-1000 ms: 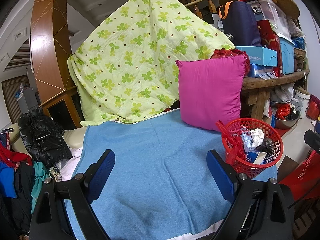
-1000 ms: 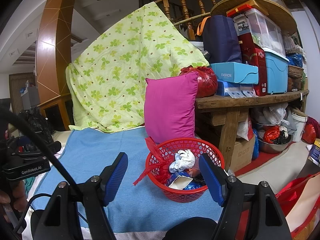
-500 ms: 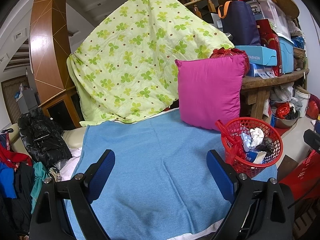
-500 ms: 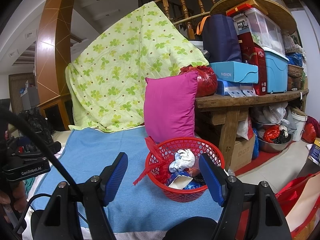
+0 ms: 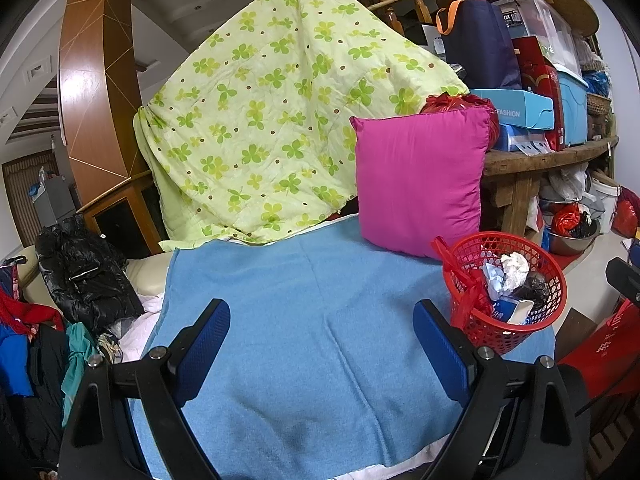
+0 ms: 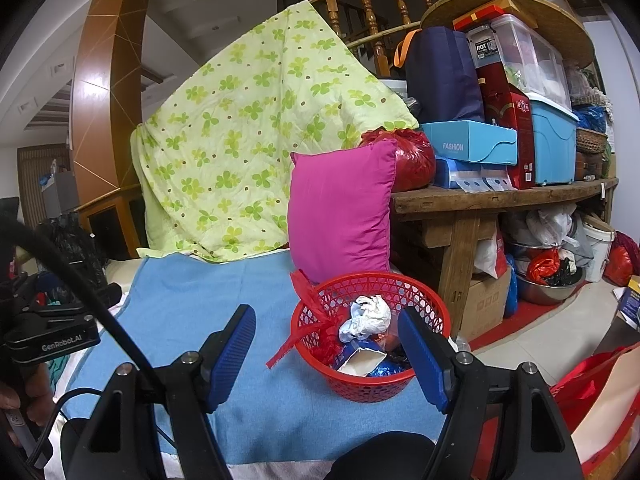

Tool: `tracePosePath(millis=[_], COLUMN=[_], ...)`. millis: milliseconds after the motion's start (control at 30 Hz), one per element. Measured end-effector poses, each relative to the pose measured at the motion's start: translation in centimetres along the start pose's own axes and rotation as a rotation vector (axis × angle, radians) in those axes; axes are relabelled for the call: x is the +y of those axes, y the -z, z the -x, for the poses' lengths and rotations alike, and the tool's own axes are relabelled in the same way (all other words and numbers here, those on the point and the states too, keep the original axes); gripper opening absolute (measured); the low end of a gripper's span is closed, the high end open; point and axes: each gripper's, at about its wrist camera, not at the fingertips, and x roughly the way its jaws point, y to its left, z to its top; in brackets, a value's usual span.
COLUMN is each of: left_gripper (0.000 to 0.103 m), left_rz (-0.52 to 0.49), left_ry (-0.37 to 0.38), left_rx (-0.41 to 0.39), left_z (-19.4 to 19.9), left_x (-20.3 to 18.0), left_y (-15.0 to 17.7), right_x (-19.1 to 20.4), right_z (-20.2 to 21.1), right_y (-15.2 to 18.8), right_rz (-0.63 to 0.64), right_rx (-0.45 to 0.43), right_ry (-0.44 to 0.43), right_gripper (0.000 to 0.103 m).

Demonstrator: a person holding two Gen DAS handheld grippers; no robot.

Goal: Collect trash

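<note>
At the bottom of the left wrist view the left gripper [image 5: 322,334] has its blue-padded jaws spread wide over bare blue towelling cloth [image 5: 304,312], pinching nothing and touching nothing. In the right wrist view the right gripper [image 6: 327,354] likewise shows its jaws apart and empty, framing the near side of the round red plastic mesh basket [image 6: 430,302] without pressing on it, as far as the view shows. That basket stands on the blue cloth at lower centre of the right view and at right of middle in the left view; it already holds the trash: a crumpled white paper wad [image 6: 366,316], a torn blue-and-white carton [image 6: 358,358] and some dark scraps. No loose litter shows on the cloth, so the collecting looks largely or wholly done; what may be left I cannot tell. Behind the basket a magenta square cushion [image 6: 340,208] leans upright, and beyond it a green clover-print quilt [image 6: 248,140] hangs at upper centre.
</note>
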Motion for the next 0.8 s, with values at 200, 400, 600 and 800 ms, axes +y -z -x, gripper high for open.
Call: tracePosePath(millis=[200,400,600,800], left_gripper=[0.093,0.093,0.093,0.093], left_rz=[-0.003,-0.004,-0.006,-0.006], left_ry=[0.002,0.005,0.005,0.006], left_rx=[0.000,0.002,0.004,0.004], left_z=[-0.05,-0.11,-0.14,-0.17], left_x=[0.04,0.11,0.03,0.13], left_y=[0.15,0.27,0.26,0.31], right_x=[-0.03,-0.13,-0.19,-0.27], right_z=[-0.10,-0.62,-0.82,-0.94], right_y=[0.03,0.50,0.63,0.53], right_rz=[0.000,-0.003,-0.003,-0.003], right_rx=[-0.003,0.003,0.005,0.008], right_ry=[0.002,0.000,-0.001,0.001], right_gripper=[0.077,0.077,0.077,0.077])
